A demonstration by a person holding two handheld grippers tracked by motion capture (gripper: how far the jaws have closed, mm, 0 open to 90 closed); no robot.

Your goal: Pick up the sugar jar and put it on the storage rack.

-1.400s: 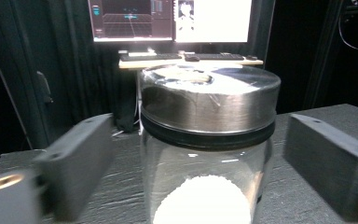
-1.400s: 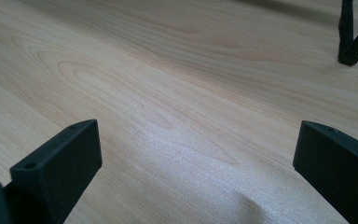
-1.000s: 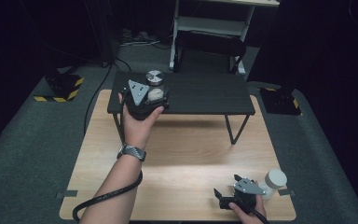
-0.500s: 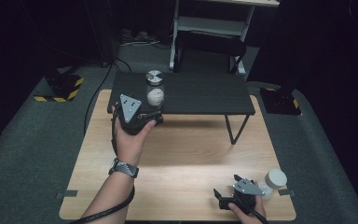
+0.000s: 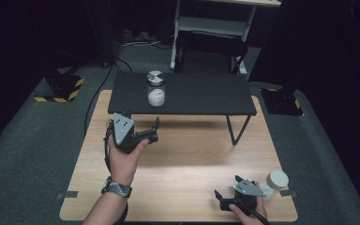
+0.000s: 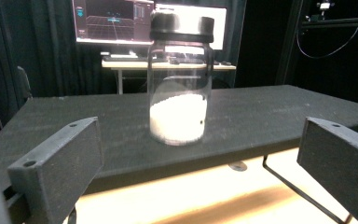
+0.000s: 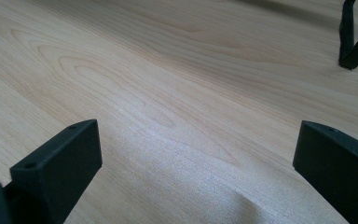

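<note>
A clear glass jar [image 5: 155, 92] with a dark lid and white powder in its lower half stands upright near the left end of the low black shelf [image 5: 201, 96]. My left gripper [image 5: 142, 120] is held above the wooden table, a short way in front of the shelf, open and empty. In the left gripper view the jar [image 6: 179, 98] stands straight ahead, beyond the wide-apart jaws of the left gripper [image 6: 200, 158]. My right gripper [image 5: 227, 186] rests open at the table's near right. In its own view the right gripper [image 7: 196, 161] has bare wood between its jaws.
A small white round container [image 5: 276, 181] stands beside my right hand at the wooden table's [image 5: 187, 159] near right edge. The black shelf's thin metal leg [image 7: 354, 42] rises at the upper right of the right gripper view. A monitor [image 6: 114, 21] glows behind the shelf.
My left gripper has drawn back from the jar toward the near side and lower over the wooden table. The jar stays upright on the shelf. The right gripper has not moved.
</note>
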